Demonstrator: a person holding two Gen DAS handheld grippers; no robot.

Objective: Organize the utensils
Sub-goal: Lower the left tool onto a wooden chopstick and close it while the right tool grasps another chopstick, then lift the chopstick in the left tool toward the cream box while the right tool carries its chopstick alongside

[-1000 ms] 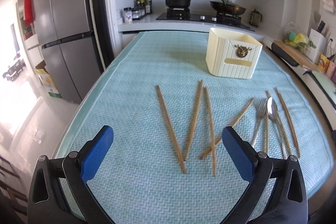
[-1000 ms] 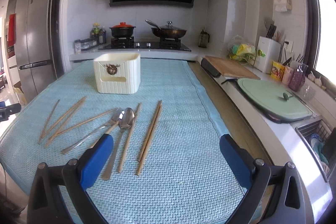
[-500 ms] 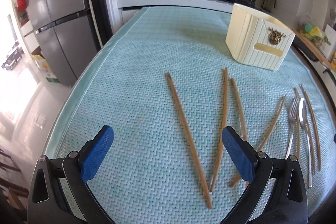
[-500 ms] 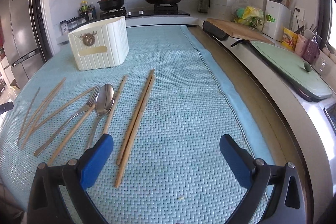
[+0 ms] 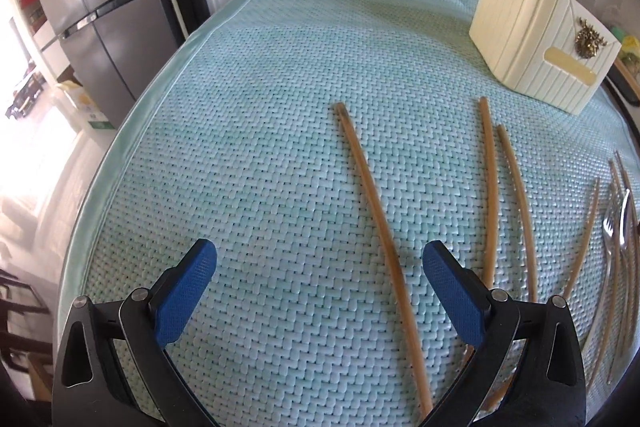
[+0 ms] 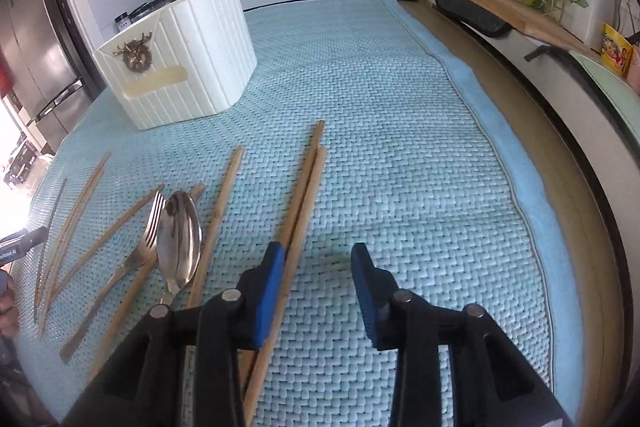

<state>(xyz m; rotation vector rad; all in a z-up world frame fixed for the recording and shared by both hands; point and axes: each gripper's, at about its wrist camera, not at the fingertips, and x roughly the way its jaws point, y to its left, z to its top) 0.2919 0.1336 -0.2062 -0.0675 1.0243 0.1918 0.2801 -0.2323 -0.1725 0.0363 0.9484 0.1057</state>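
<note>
The left claw (image 5: pixel 320 267) stands wide open over a slim wooden chopstick (image 5: pixel 376 227) on the woven mat (image 5: pixel 240 147); the right claw (image 6: pixel 318 259) is closing beside the paired chopsticks (image 6: pixel 306 187), gripping nothing.

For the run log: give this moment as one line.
task: organize utensils | left tool: open over chopstick | right tool: closing, one chopstick of pair between jaws | spoon, fork on mat | holder upright

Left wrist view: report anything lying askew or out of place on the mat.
The chopsticks lie loose and splayed at differing angles instead of in pairs, some meeting near the left gripper. A fork sits among more sticks at the right edge. All remain outside the cream holder. Nothing looks spilled or broken.
</note>
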